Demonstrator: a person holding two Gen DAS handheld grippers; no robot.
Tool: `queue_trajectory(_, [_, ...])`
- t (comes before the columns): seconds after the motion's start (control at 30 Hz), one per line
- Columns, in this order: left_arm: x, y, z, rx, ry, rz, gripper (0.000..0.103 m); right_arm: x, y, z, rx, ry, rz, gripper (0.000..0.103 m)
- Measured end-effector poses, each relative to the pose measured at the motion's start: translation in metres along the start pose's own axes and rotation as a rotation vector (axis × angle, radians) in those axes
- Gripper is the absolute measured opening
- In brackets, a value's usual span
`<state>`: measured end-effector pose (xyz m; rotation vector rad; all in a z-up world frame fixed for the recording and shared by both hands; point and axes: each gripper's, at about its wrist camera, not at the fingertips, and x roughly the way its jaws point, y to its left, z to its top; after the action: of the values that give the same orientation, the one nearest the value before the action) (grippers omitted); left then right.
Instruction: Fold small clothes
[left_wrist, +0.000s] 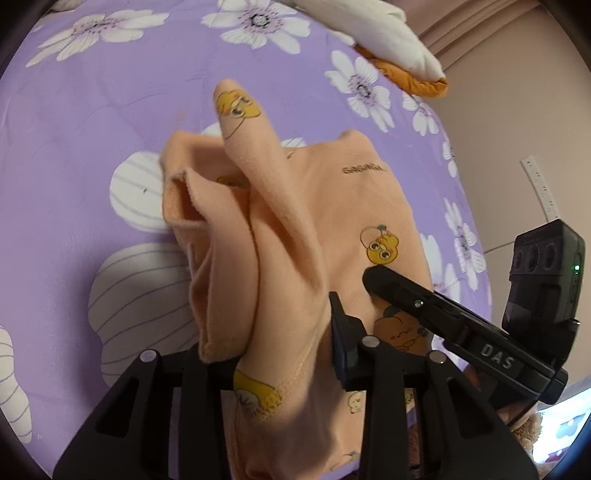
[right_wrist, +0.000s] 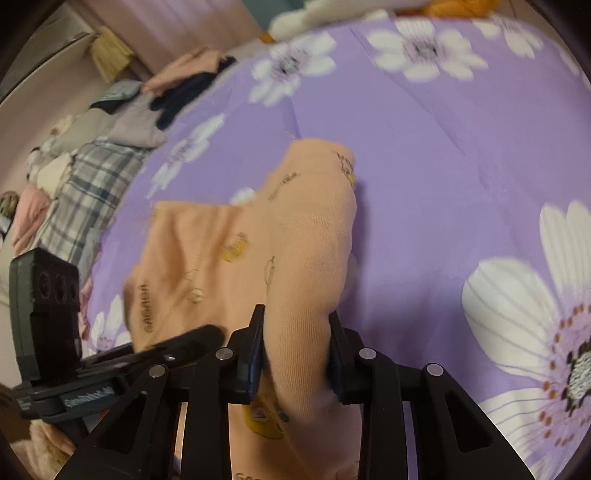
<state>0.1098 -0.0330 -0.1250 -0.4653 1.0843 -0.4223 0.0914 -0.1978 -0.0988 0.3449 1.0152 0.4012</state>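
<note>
A small peach garment (left_wrist: 354, 206) printed with yellow ducks lies partly bunched on the purple flowered bedsheet (left_wrist: 92, 110). My left gripper (left_wrist: 284, 354) is shut on a gathered fold of it. The fold drapes over and hides the left finger, and only the right finger (left_wrist: 341, 343) shows. In the right wrist view the same garment (right_wrist: 229, 240) runs up between both pads. My right gripper (right_wrist: 295, 350) is shut on a raised ridge of the cloth. Each gripper appears in the other's view, lying close over the garment: the right gripper (left_wrist: 373, 277) and the left gripper (right_wrist: 210, 332).
A pile of other clothes (right_wrist: 99, 166), plaid, grey, pink and dark, lies along the bed's far left side. A white and orange stuffed cushion (left_wrist: 395, 48) rests at the bed's top edge. The mattress edge and a beige wall (left_wrist: 517, 110) are to the right.
</note>
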Motion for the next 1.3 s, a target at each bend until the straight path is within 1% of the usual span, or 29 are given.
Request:
queue_trajectory(0.03, [-0.004,-0.002,0.001,-0.002,-0.005,-0.014,0.033,-0.007,0.003,0.002,-0.007,-0.016,0.006,0.031])
queue_trajectory(0.13, [-0.016,-0.015,0.004,0.037,-0.045,-0.037,0.033,-0.024,0.011,0.01,-0.046,-0.069,-0.007,0.031])
queue_trajectory(0.27, [-0.022,-0.033,0.013,0.095,-0.105,-0.021,0.033,-0.036,0.011,0.024,-0.06,-0.112,-0.004,0.031])
queue_trajectory(0.37, [-0.016,-0.038,0.022,0.087,-0.115,-0.017,0.033,-0.033,0.008,0.032,-0.065,-0.13,-0.017,0.031])
queue_trajectory(0.43, [-0.01,-0.044,0.029,0.119,-0.119,-0.001,0.033,-0.031,0.004,0.038,-0.06,-0.14,-0.027,0.031])
queue_trajectory(0.5, [-0.004,-0.048,0.037,0.136,-0.125,0.017,0.033,-0.028,-0.001,0.043,-0.055,-0.14,-0.031,0.031])
queue_trajectory(0.67, [0.023,-0.046,0.054,0.132,-0.117,0.058,0.033,-0.01,-0.018,0.058,-0.041,-0.129,-0.034,0.031])
queue_trajectory(0.77, [0.045,-0.04,0.062,0.122,-0.082,0.093,0.033,0.009,-0.03,0.063,-0.016,-0.094,-0.042,0.031])
queue_trajectory(0.83, [0.055,-0.034,0.062,0.11,-0.055,0.103,0.033,0.023,-0.039,0.064,0.005,-0.062,-0.056,0.031])
queue_trajectory(0.93, [0.067,-0.029,0.06,0.105,-0.02,0.115,0.037,0.036,-0.05,0.061,0.027,-0.026,-0.099,0.031])
queue_trajectory(0.97, [0.07,-0.027,0.059,0.103,-0.005,0.123,0.04,0.038,-0.053,0.059,0.036,-0.016,-0.103,0.031])
queue_trajectory(1.03, [0.073,-0.023,0.059,0.076,0.015,0.124,0.041,0.039,-0.059,0.055,0.058,-0.009,-0.094,0.033])
queue_trajectory(1.13, [0.068,-0.023,0.059,0.06,0.017,0.121,0.043,0.034,-0.061,0.053,0.075,-0.016,-0.086,0.034])
queue_trajectory(1.17, [0.066,-0.025,0.058,0.06,0.017,0.129,0.045,0.033,-0.06,0.053,0.079,-0.014,-0.094,0.037])
queue_trajectory(1.2, [0.063,-0.027,0.056,0.064,0.018,0.14,0.048,0.031,-0.059,0.053,0.08,-0.013,-0.104,0.04])
queue_trajectory(1.27, [0.053,-0.032,0.054,0.08,0.014,0.165,0.055,0.023,-0.055,0.051,0.078,-0.014,-0.129,0.041])
queue_trajectory(1.3, [0.042,-0.036,0.052,0.089,-0.008,0.176,0.058,0.021,-0.051,0.051,0.065,-0.016,-0.148,0.041])
